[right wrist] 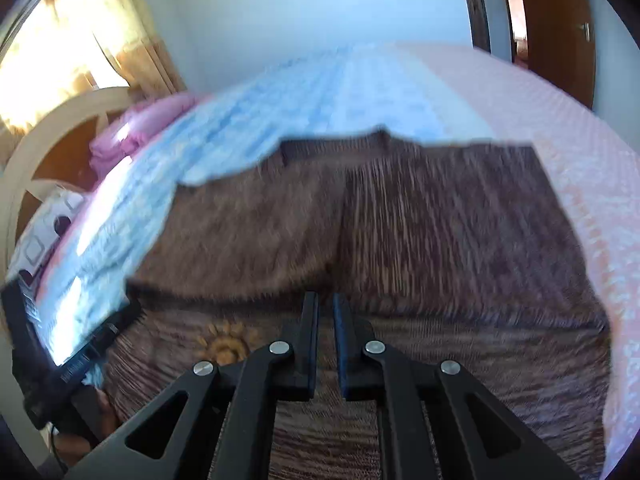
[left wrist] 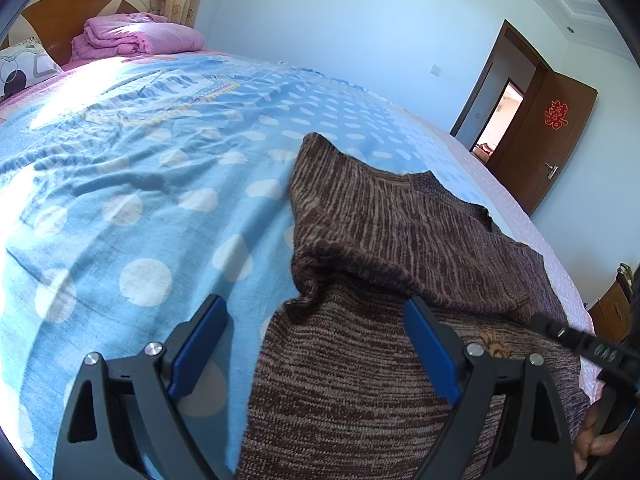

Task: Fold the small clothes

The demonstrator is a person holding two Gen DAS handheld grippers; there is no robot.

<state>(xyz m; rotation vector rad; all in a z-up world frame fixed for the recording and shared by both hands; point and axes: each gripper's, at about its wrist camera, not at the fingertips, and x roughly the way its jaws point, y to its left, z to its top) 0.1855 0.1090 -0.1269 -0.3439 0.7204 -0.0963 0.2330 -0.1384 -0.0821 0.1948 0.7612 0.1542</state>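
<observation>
A brown knitted sweater [left wrist: 380,240] lies on the bed, with one part folded over onto its body; a small yellow flower motif [left wrist: 494,342] shows near its lower part. My left gripper [left wrist: 314,308] stands open over the sweater's left edge, one finger above the blue sheet and the other above the knit. The right wrist view is blurred. In it, my right gripper [right wrist: 326,300] is shut just above the sweater [right wrist: 440,240], near the flower motif [right wrist: 230,346]. I see no cloth between its pads.
The bed has a blue sheet with white dots [left wrist: 140,200] and a pale pink cover [right wrist: 580,140] on the right. A folded pink quilt [left wrist: 136,36] and a pillow [left wrist: 20,68] lie by the headboard. A brown door [left wrist: 548,140] stands open beyond the bed.
</observation>
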